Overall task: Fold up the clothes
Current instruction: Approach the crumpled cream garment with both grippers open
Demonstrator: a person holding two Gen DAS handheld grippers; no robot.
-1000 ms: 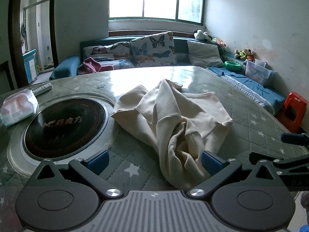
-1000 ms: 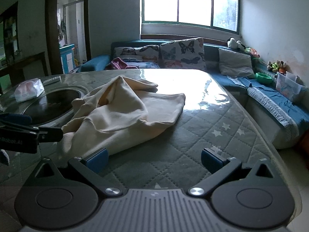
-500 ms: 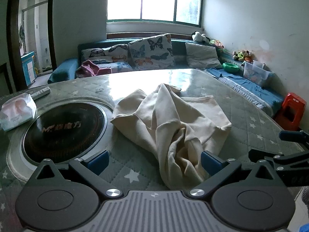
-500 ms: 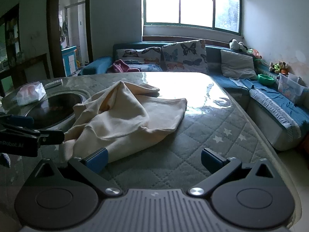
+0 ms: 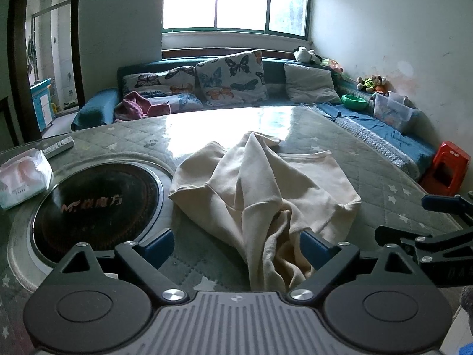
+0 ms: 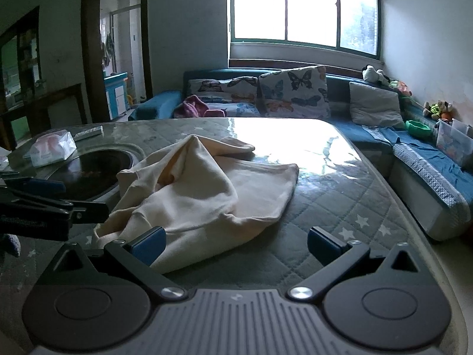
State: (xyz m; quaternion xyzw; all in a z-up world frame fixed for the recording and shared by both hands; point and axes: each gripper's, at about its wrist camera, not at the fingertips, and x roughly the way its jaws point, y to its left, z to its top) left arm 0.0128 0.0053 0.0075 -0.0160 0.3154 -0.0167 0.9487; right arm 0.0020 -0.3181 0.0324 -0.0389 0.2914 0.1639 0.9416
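Observation:
A cream garment (image 5: 260, 195) lies crumpled in a heap on the green quilted table (image 5: 384, 183). It also shows in the right wrist view (image 6: 201, 195). My left gripper (image 5: 236, 244) is open and empty, low at the garment's near end, whose bunched tip lies between the blue fingertips. My right gripper (image 6: 235, 244) is open and empty at the garment's near right edge; its left fingertip (image 6: 149, 244) overlaps the cloth. Each gripper is visible from the side in the other's view, the right one (image 5: 428, 227) and the left one (image 6: 44, 204).
A round black cooktop (image 5: 94, 204) is set into the table at the left. A tissue pack (image 5: 22, 177) and a remote (image 5: 57, 147) lie beyond it. A blue sofa with butterfly cushions (image 5: 230, 78) stands behind. A red stool (image 5: 448, 167) stands at the right.
Both grippers have drawn back slightly and risen, so the garment sits a little lower and farther in both views. The garment has not moved. Both stay open.

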